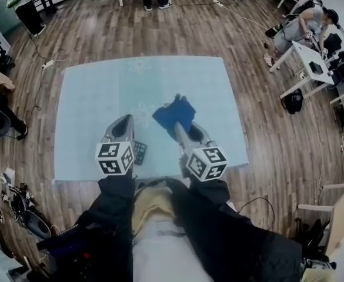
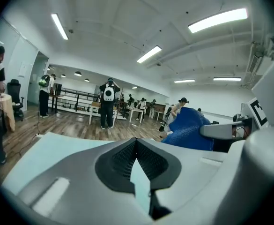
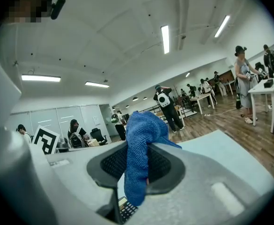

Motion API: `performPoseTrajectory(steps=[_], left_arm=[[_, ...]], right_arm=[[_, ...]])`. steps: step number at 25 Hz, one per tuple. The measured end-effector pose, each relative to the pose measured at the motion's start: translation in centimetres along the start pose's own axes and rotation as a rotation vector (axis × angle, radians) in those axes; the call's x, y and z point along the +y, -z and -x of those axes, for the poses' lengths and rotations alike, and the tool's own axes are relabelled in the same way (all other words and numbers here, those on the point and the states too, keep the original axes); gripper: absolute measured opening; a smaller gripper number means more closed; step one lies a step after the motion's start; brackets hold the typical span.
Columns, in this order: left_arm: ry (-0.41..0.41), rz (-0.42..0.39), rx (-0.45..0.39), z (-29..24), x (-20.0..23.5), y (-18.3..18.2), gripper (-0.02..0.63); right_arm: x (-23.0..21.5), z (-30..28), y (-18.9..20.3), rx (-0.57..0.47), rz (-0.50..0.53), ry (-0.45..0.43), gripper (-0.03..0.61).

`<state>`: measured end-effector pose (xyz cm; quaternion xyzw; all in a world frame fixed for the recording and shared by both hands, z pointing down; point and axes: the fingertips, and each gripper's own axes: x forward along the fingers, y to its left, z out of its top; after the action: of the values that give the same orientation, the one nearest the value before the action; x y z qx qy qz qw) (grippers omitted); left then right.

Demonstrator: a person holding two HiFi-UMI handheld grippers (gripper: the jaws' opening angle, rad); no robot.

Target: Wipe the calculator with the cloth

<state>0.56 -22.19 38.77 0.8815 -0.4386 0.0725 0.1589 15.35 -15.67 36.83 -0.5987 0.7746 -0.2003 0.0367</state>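
Cloth (image 3: 141, 130) upright lengthwise between right tongs (image 3: 136, 168)

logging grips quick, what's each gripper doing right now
left gripper: jaws closed, nothing between them
right gripper: jaws closed on the blue cloth

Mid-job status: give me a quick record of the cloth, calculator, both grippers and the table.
cloth: blue, bunched, pinched between the right gripper's jaws
calculator: lies on the table, partly hidden behind the left gripper, apart from the cloth
left gripper: jaws together at the tips, nothing between them
right gripper: jaws shut on the cloth
table: light blue cover
wiping: cloth not on the calculator
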Motion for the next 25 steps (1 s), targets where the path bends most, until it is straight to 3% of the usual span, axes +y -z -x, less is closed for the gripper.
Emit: performPoseTrajectory(steps=[5,11,25], left_arm=[[0.017,-0.054,-0.117,1.3,-1.1,-5.7,-0.003],[0.024,-0.091,-0.202,3.4,-2.2,-9.6,-0.003],[0.009,-0.112,-0.236,5.2,-1.6,-11.2,-0.003]], right_arm=[[1.3,0.9,-5.1,-0.106,0.061,0.006,0.084],[3.3,1.8,-9.3,-0.212,0.110,-0.008,0.084],[6.1,1.5,-10.6,-0.256,0.140,-0.036,0.083]])
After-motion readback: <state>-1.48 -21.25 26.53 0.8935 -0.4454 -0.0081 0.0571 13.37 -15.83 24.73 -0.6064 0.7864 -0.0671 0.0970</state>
